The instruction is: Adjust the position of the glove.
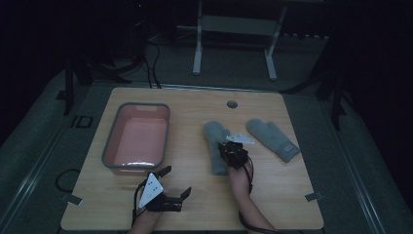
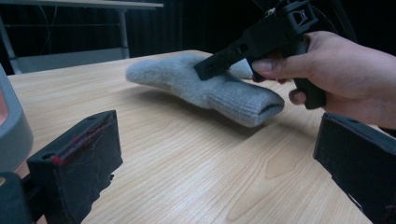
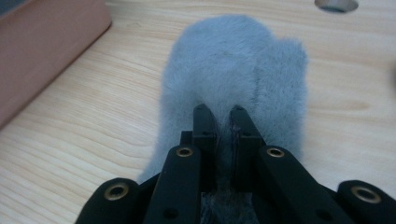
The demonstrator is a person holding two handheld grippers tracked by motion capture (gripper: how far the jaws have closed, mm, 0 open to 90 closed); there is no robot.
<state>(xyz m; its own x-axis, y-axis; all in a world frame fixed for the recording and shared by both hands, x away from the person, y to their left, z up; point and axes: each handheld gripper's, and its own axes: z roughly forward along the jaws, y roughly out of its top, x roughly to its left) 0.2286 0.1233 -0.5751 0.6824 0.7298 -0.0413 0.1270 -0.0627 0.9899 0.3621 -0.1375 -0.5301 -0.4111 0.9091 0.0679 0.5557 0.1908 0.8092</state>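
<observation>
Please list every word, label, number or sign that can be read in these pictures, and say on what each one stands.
"ID": pale letters on the dark floor left of the table.
Small dark tag on the cuff of the right mitten: too small to read.
Nothing else carries text.

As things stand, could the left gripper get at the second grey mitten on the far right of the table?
Probably not easily. The left gripper sits open near the table's front edge, and the right gripper, shut on the nearer mitten, lies across the path to the far mitten.
</observation>
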